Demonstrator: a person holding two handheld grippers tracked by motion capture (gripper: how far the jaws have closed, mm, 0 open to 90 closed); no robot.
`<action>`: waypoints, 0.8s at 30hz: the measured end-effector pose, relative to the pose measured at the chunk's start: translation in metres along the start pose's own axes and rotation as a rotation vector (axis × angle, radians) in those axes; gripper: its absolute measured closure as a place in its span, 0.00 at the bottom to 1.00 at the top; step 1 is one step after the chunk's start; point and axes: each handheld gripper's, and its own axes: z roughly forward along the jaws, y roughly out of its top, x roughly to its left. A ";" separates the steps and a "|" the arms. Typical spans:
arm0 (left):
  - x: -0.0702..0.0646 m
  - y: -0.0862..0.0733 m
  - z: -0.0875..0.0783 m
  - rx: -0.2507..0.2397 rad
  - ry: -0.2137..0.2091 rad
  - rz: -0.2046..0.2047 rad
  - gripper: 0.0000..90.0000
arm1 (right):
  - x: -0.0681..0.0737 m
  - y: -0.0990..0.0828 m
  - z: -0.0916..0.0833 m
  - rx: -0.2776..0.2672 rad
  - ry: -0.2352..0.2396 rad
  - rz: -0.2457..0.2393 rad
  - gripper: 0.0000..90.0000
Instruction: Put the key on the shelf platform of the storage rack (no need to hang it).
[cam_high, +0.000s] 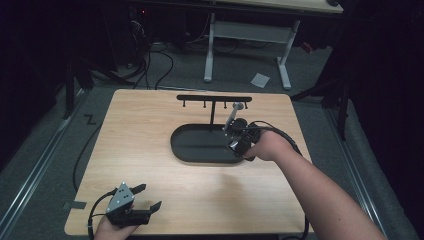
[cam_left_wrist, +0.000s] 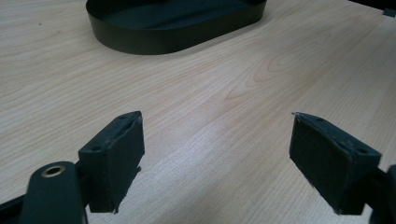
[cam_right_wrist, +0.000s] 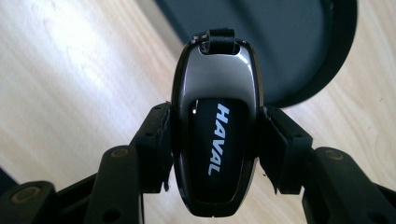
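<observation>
- High view: right gripper (cam_high: 239, 141) at frame centre-right, over the right end of the black oval tray (cam_high: 190, 150), below the hook rack (cam_high: 214, 98). Left gripper (cam_high: 131, 204) lower left, resting on the table (cam_high: 150, 125).
- Left gripper view: jaws wide apart, nothing between; tray upper centre.
- Right gripper view: jaws clamped on the HAVAL key fob (cam_right_wrist: 215, 126), frame centre, strap loop uppermost. Likely hanging step: keep the loop upright and free, approach the hook slowly.

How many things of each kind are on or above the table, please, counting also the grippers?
Grippers: 2, the left gripper and the right gripper
Car key fob: 1
Black oval tray: 1
Black rack with hooks: 1
Total: 5
</observation>
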 end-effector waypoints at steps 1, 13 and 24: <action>0.000 0.000 -0.001 0.000 -0.002 0.000 0.21 | -0.001 0.003 0.001 -0.002 -0.001 0.000 0.54; 0.001 0.000 -0.001 -0.004 0.002 -0.001 0.21 | -0.006 0.047 0.024 -0.002 -0.008 -0.009 0.54; 0.001 -0.001 -0.001 -0.001 0.000 0.002 0.21 | 0.002 0.082 0.047 -0.030 -0.006 -0.050 0.54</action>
